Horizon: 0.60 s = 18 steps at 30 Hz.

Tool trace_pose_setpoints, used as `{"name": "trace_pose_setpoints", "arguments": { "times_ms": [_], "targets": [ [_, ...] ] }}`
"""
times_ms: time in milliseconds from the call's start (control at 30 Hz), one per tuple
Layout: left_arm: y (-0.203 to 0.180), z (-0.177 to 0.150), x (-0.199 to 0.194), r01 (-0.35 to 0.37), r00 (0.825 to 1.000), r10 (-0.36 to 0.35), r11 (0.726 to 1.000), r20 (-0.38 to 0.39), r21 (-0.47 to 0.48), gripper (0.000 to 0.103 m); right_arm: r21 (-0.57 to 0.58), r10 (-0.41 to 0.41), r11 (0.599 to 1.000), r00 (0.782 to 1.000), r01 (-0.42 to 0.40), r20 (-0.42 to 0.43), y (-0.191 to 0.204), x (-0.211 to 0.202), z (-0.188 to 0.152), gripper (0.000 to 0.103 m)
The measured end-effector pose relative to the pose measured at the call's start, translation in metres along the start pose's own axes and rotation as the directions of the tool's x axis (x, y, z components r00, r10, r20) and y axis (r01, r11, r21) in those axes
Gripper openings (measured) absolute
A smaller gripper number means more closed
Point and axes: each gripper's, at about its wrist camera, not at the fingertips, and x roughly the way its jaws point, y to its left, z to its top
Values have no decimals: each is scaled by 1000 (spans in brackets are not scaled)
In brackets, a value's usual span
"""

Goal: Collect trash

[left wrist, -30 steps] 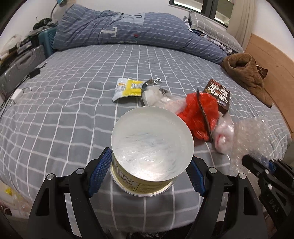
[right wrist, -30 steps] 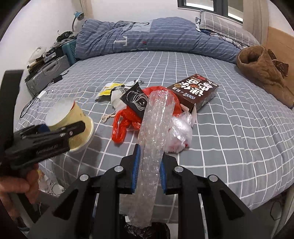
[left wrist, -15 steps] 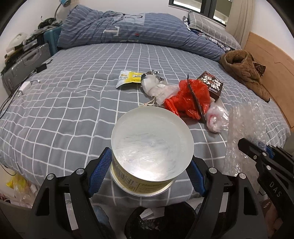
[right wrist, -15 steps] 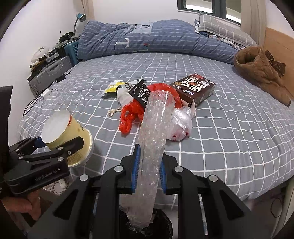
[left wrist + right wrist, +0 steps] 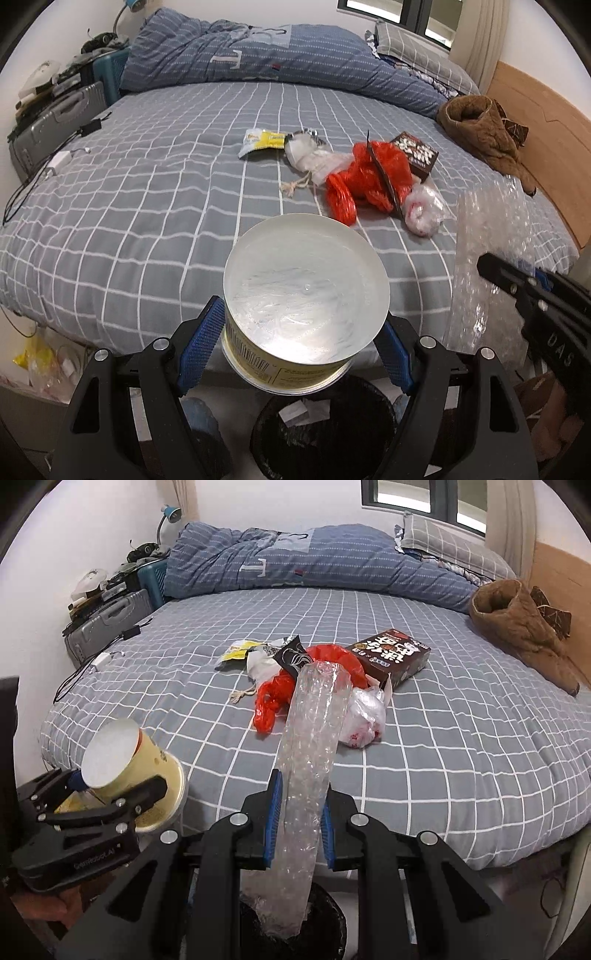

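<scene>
Now that you have drawn both tongs back off the bed (image 5: 147, 206) over the bin (image 5: 332, 424), left tongs (image 5: 295, 343) gripping the cup (image 5: 306, 295), right tongs (image 5: 295, 819) pinching the bubble wrap (image 5: 310, 760), both can drop.

The bed (image 5: 461, 746) wears a grey checked sheet, and litter clusters mid-mattress: yellow wrapper (image 5: 260, 142), white pouch (image 5: 304, 157), red plastic bag (image 5: 369, 177), dark box (image 5: 393, 657), clear bag (image 5: 364, 716). A rumpled blue duvet (image 5: 314, 563) lies along the far edge, a brown garment (image 5: 517, 627) at the right.
</scene>
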Motion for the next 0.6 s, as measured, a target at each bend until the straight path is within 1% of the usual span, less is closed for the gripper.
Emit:
{"name": "trace_pose_setpoints", "arguments": {
  "times_ms": [300,600],
  "targets": [
    [-2,-29,-4,-4,999,4,1000,-33,10,76,-1,0,1000,1000,0,-18,-4,-7,-16,19],
    [-9,-59,-1,-10,995,13,1000,-94,30,76,16,0,1000,999,1,-47,-9,-12,-36,19]
  ]
}}
